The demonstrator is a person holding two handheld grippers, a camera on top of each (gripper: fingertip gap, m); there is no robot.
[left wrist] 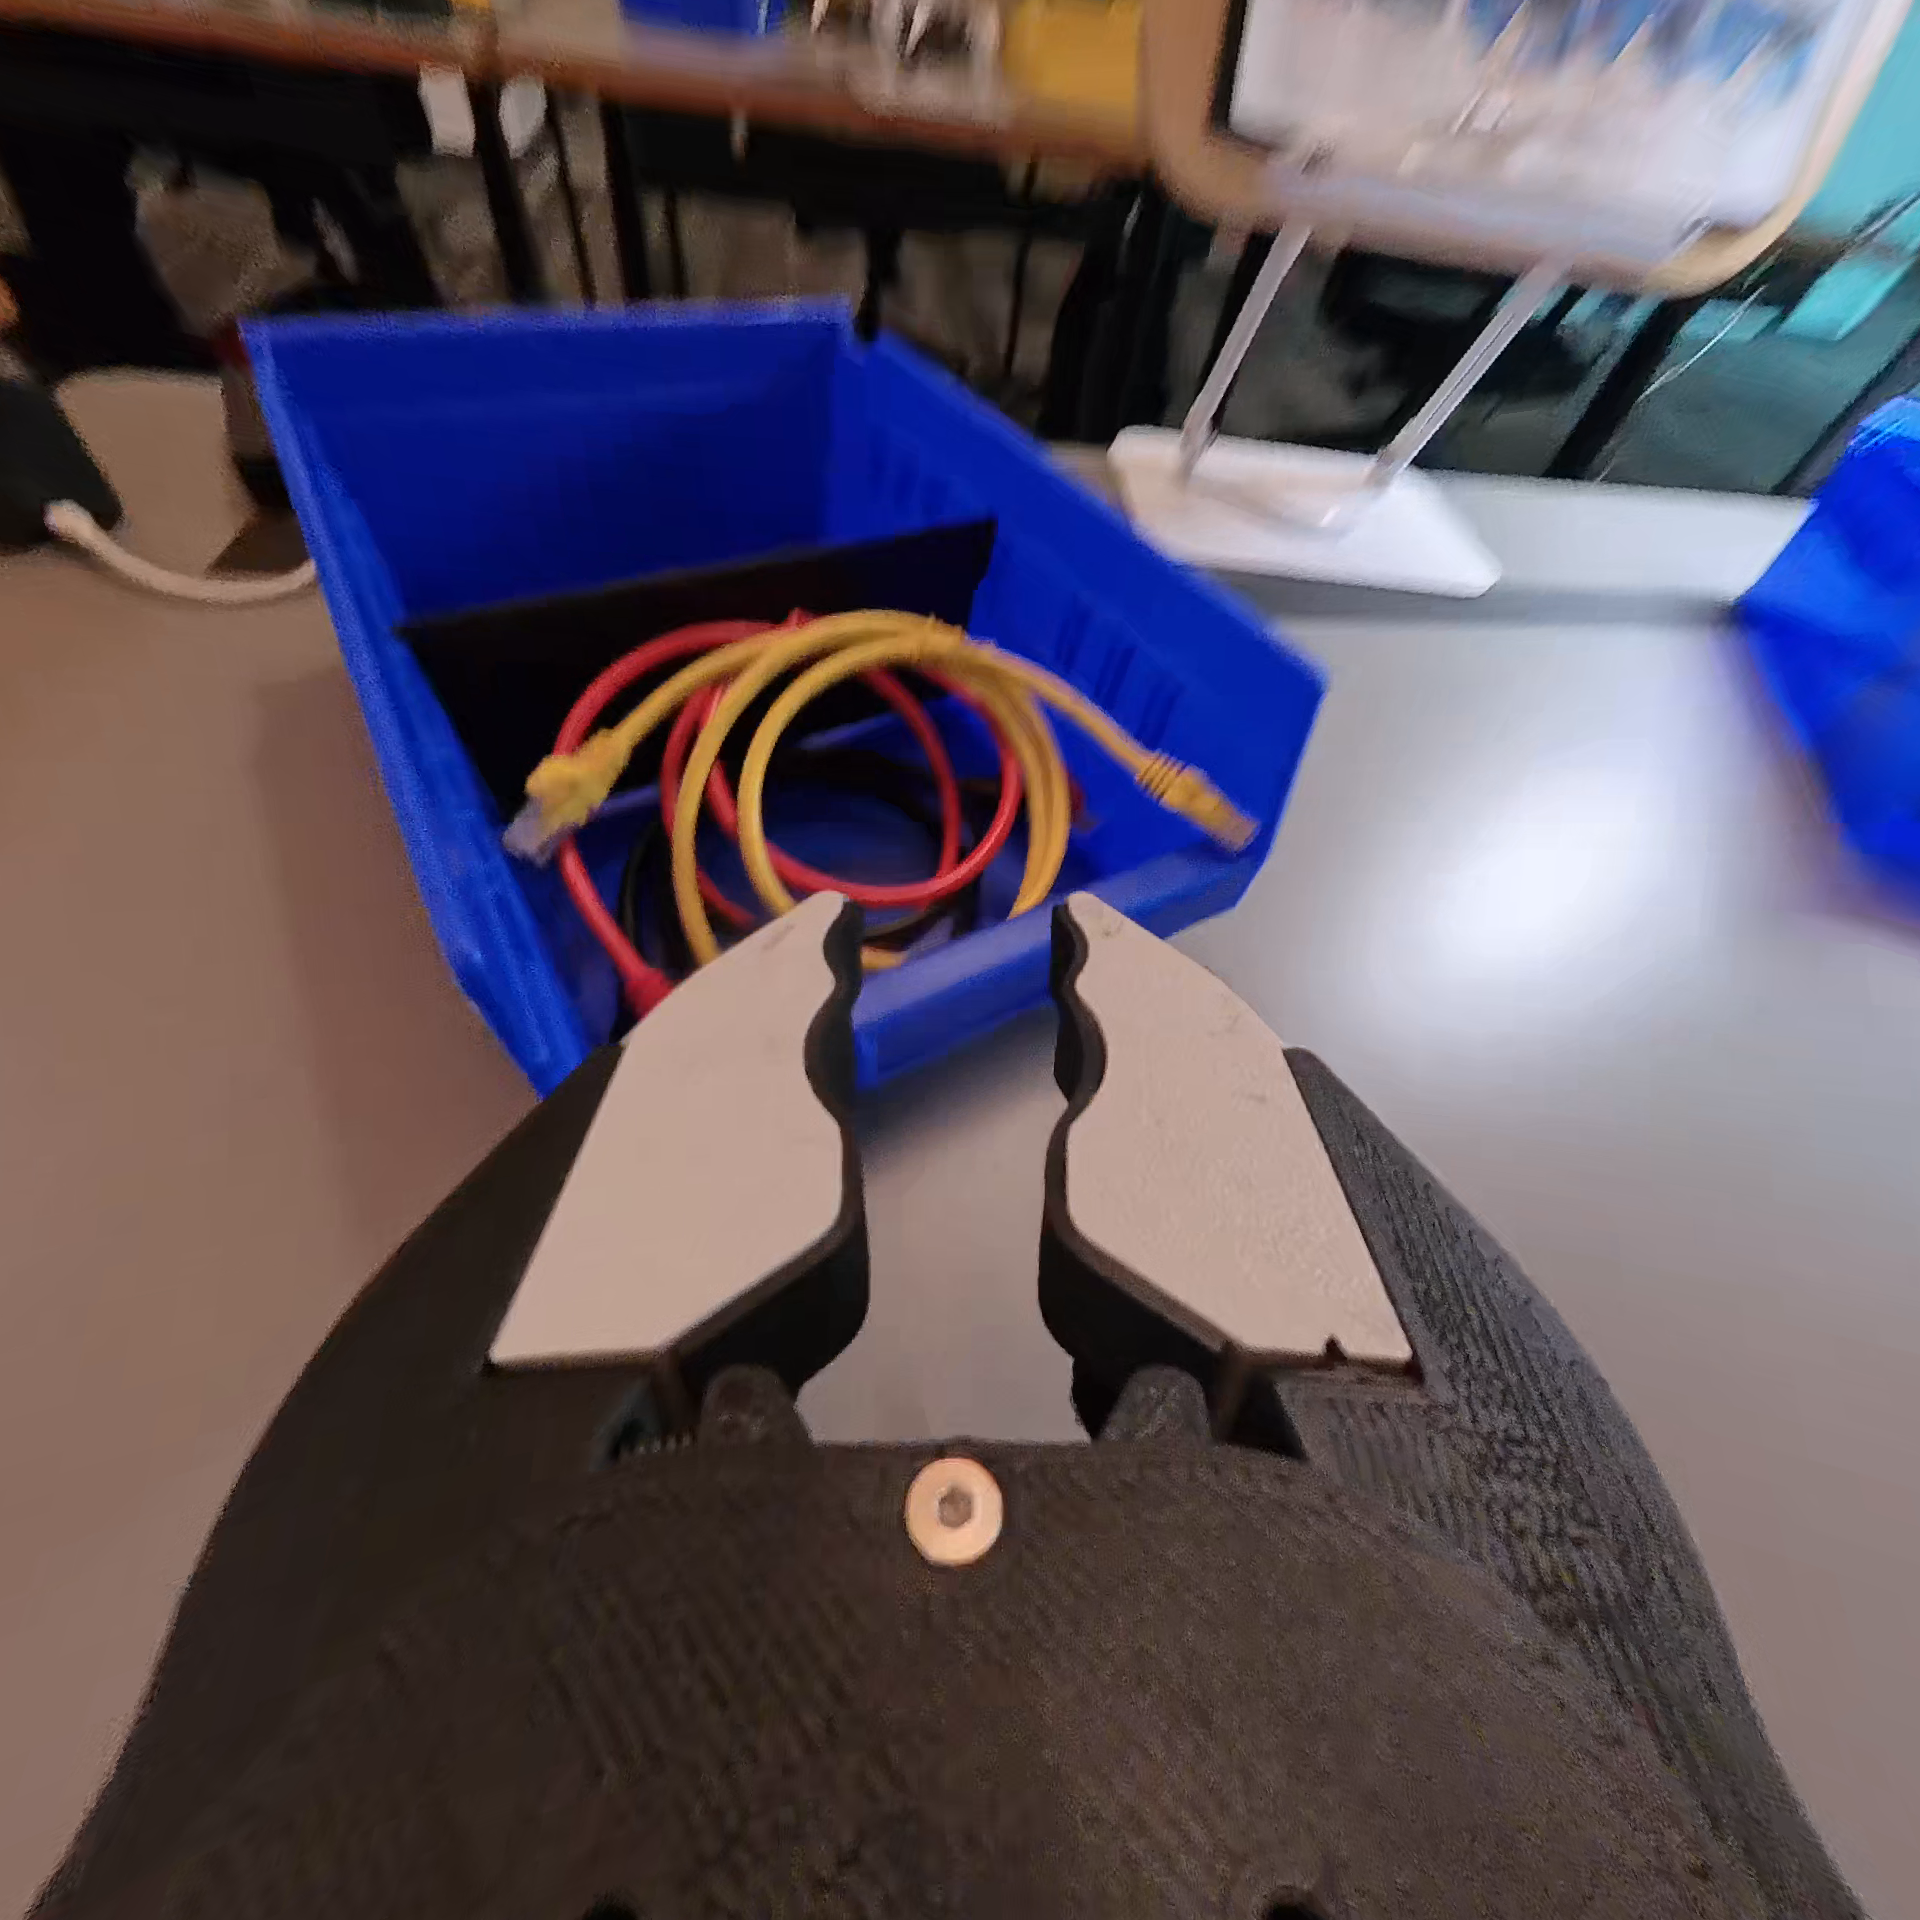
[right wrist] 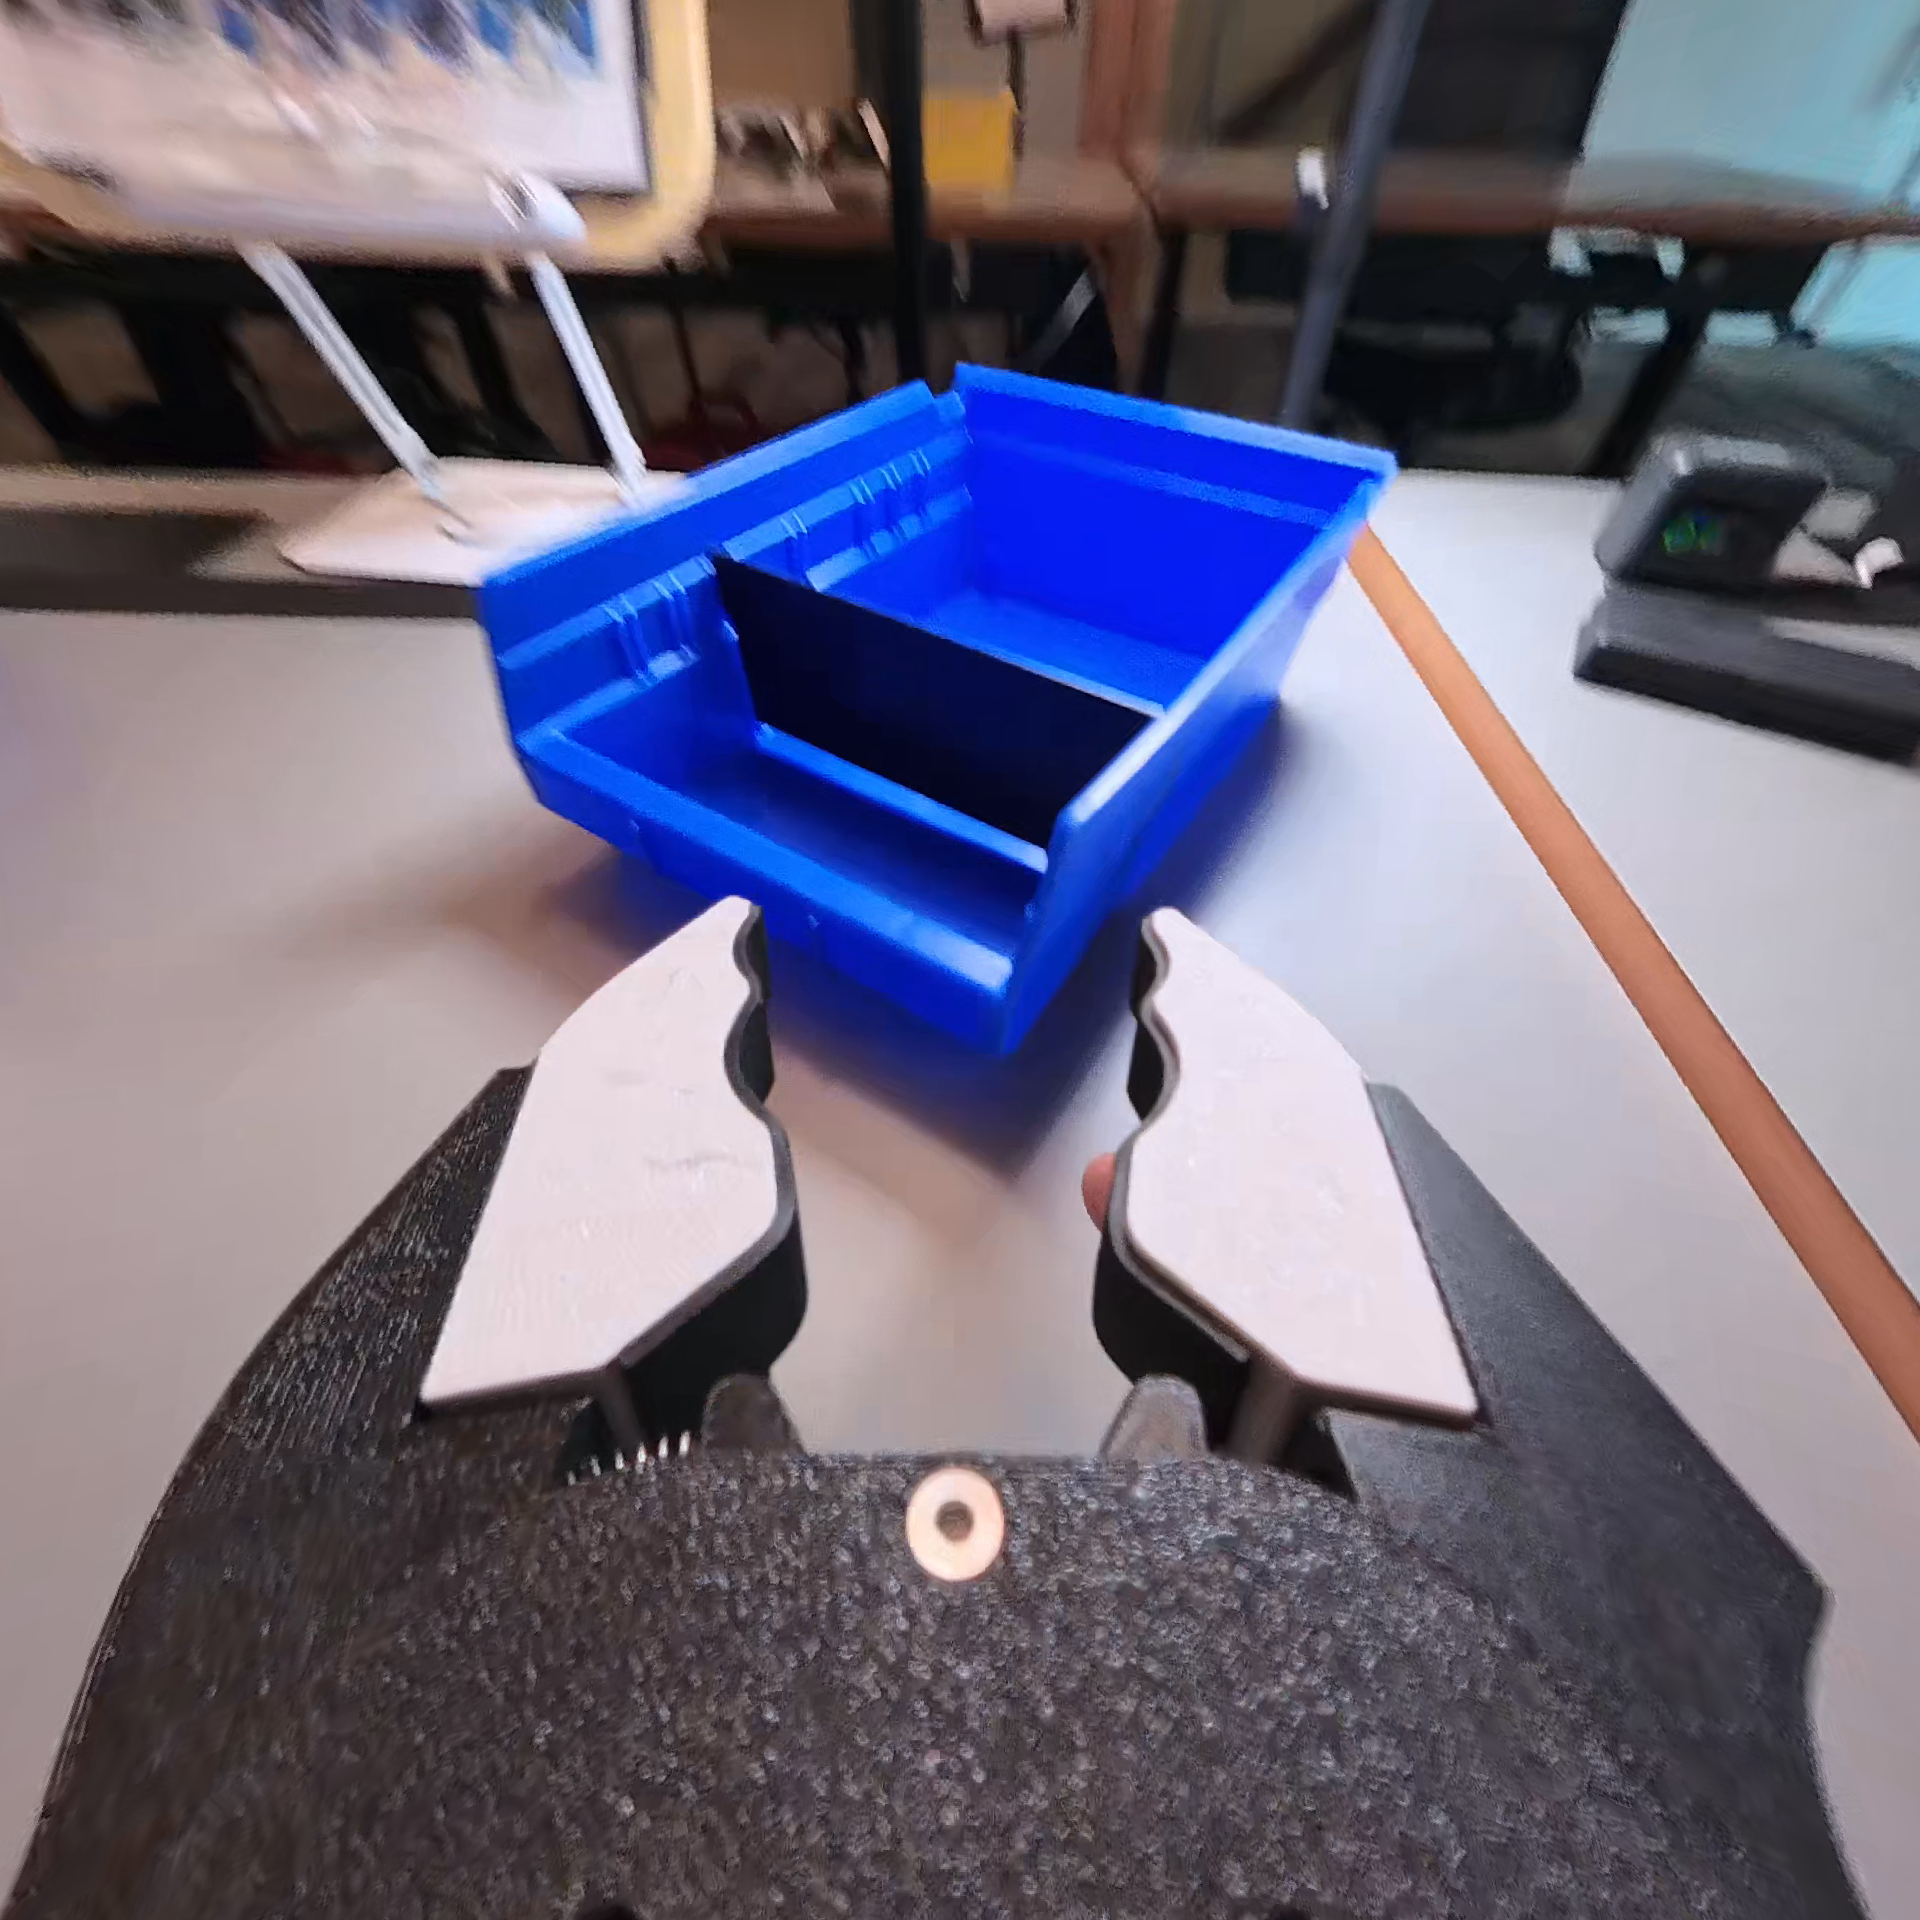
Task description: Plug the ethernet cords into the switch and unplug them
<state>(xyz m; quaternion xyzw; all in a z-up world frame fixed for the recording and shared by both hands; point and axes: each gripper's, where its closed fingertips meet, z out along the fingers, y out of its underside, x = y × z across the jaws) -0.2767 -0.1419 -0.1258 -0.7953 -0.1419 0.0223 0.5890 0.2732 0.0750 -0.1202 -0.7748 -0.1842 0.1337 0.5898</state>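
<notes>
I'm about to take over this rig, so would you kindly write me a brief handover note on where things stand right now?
Left gripper: open, empty, just short of the front wall of the blue bin that holds the cords.
Right gripper: open, empty, in front of a second blue bin; both its compartments look empty.
Cords: yellow ethernet cord and red ethernet cord lie coiled together in the front compartment, ahead of the black divider; something black lies beneath, unclear.
Switch: not visible in either view.
Done: nothing visibly plugged.
Left: pick up a cord, find the switch, plug in, then unplug.
</notes>
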